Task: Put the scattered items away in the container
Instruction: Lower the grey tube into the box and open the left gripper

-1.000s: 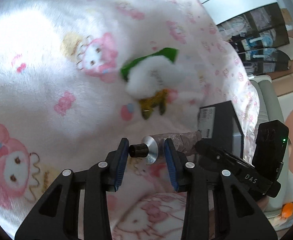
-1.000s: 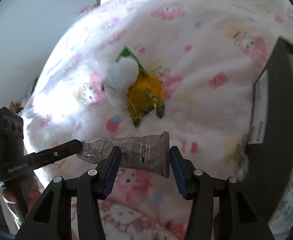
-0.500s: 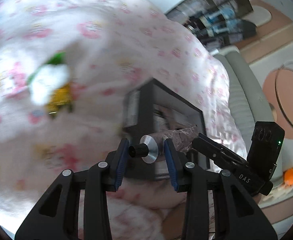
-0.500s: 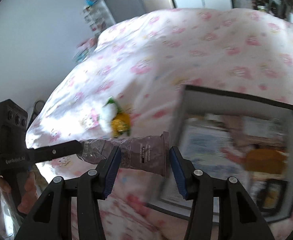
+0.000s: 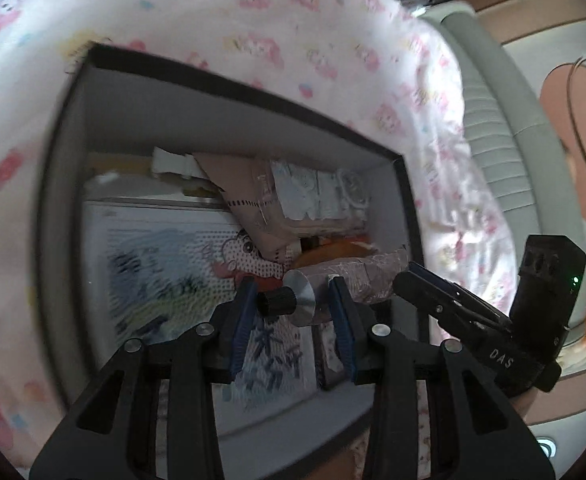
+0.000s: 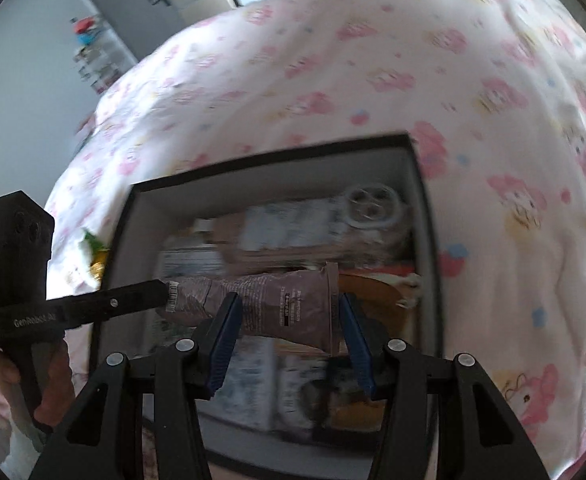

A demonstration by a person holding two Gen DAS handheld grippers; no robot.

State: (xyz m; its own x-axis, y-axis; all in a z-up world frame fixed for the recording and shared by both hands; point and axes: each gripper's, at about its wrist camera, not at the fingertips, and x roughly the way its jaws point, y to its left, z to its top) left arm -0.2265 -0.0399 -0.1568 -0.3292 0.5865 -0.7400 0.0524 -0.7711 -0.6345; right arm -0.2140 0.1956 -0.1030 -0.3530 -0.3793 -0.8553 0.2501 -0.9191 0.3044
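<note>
Left gripper [image 5: 293, 304] clamped on the cap end of a crumpled mauve tube [image 5: 357, 280], blue pads [image 5: 241, 320] pressed against black screw cap and silver collar. Right gripper [image 6: 287, 312] closed on the flat crimped end of the same tube [image 6: 285, 304], pads [image 6: 223, 328] on either side of the printed body. Tube held crosswise between both grippers, level, hanging above the open top of the dark box [image 5: 59, 184], not touching the contents. Right gripper [image 5: 469, 320] seen in left wrist view just right of the left fingers, gripping the tube's far end; left gripper [image 6: 93, 304] seen in right wrist view coming in from the left. Directly below and beyond the fingers, box interior packed: cartoon-printed booklet [image 5: 165, 264] lower left, pink wrapped pack [image 5: 293, 200] at the back, something orange [image 6: 373, 292] under the tube, possibly a snack bag, too blurred to tell. Round white item [image 6: 371, 204] in the far right corner of the box. Left of the box, on the pink cartoon blanket [image 6: 333, 60], small green-yellow packet with white fluff [image 6: 89, 256], well apart from the grippers. Farther off, grey cabinet [image 6: 153, 4] past the bed.
</note>
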